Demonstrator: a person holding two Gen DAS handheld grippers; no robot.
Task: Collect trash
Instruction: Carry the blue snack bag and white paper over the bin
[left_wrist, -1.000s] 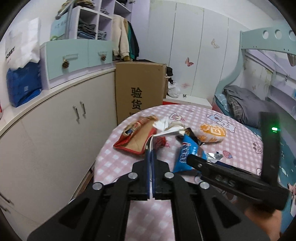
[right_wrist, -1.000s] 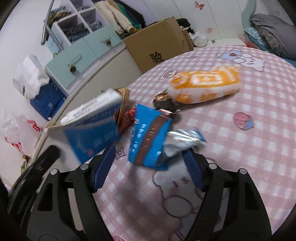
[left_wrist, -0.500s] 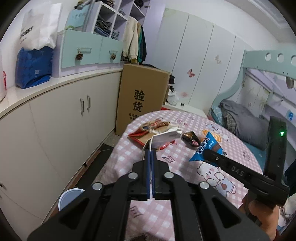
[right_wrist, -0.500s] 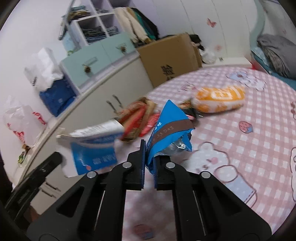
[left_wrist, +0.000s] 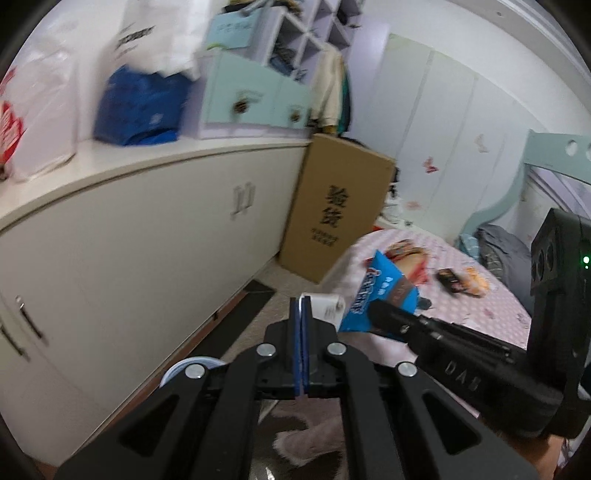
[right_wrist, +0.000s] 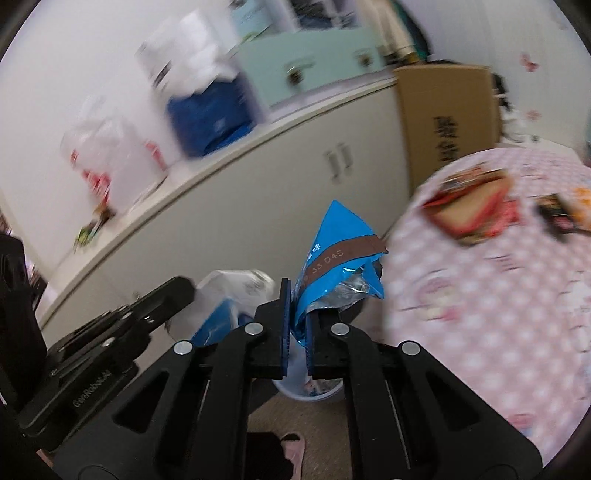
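Note:
My left gripper (left_wrist: 300, 310) is shut on a white and blue paper packet (left_wrist: 325, 305), which also shows in the right wrist view (right_wrist: 229, 299). My right gripper (right_wrist: 297, 295) is shut on a blue snack wrapper (right_wrist: 334, 254) with a brown stripe; the wrapper also shows in the left wrist view (left_wrist: 384, 295). Both are held off the table's left side, above the floor. A light blue trash bin (right_wrist: 306, 391) stands on the floor below the right gripper; its rim also shows in the left wrist view (left_wrist: 188, 365). More wrappers (right_wrist: 472, 206) lie on the pink checked table (right_wrist: 498, 314).
White cabinets (left_wrist: 129, 258) run along the left wall, with bags on the counter. A tall cardboard box (left_wrist: 332, 206) stands beside the table. A black wrapper (left_wrist: 448, 278) and an orange one lie further back on the table. A bed is at the far right.
Both grippers have swung left off the table, carrying the packet and the blue wrapper over the floor. The trash bin is now under the right gripper.

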